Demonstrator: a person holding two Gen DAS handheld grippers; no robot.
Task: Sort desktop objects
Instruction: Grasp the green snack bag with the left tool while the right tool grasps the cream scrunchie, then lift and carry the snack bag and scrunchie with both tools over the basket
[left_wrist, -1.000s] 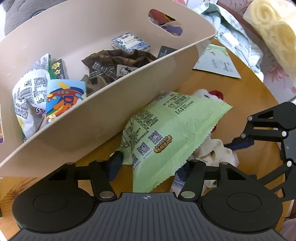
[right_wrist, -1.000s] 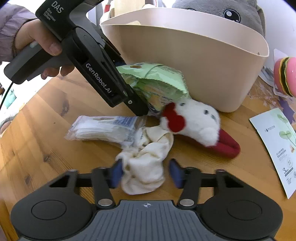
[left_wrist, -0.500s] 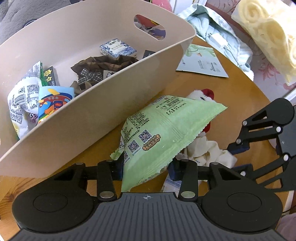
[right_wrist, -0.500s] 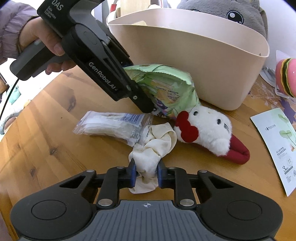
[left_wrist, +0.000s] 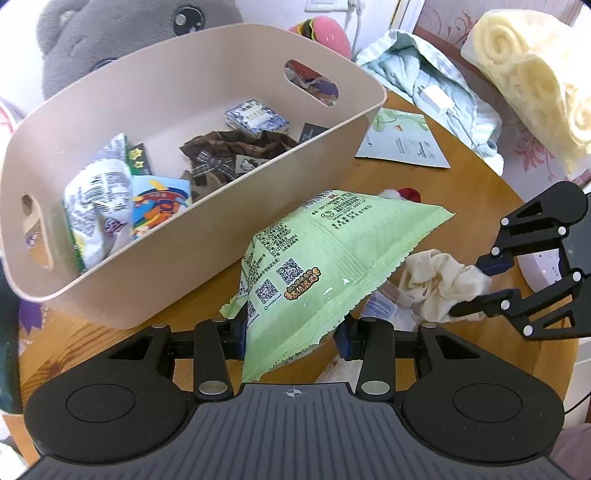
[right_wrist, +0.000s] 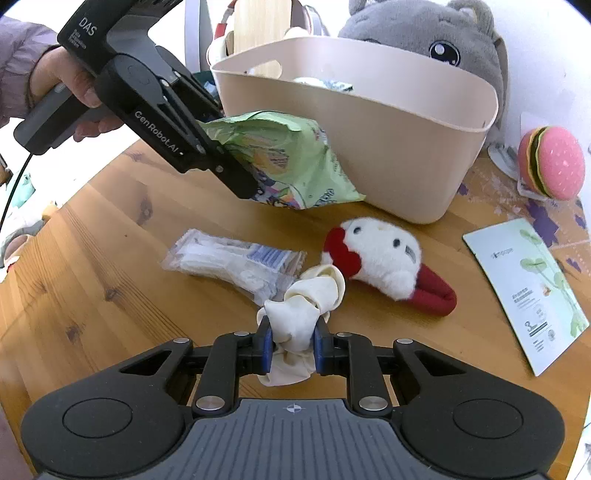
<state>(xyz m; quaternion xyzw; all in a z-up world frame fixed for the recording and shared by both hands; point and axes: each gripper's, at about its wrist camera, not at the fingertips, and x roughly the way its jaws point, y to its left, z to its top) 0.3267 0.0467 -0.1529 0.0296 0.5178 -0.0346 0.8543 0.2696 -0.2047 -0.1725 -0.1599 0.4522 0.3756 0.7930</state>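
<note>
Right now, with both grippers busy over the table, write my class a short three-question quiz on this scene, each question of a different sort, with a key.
1. True or false: the left gripper holds the green snack bag.
2. What does the right gripper pinch?
   A. a cream cloth
   B. a spoon
   C. a pencil
3. Fill in: the white plush toy lies on the ____, outside the beige basket.

Key: 1 true; 2 A; 3 table.

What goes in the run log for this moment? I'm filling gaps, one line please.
left gripper: shut on green snack bag, lifted beside beige bin | right gripper: shut on cream cloth | plush toy: on table
</note>
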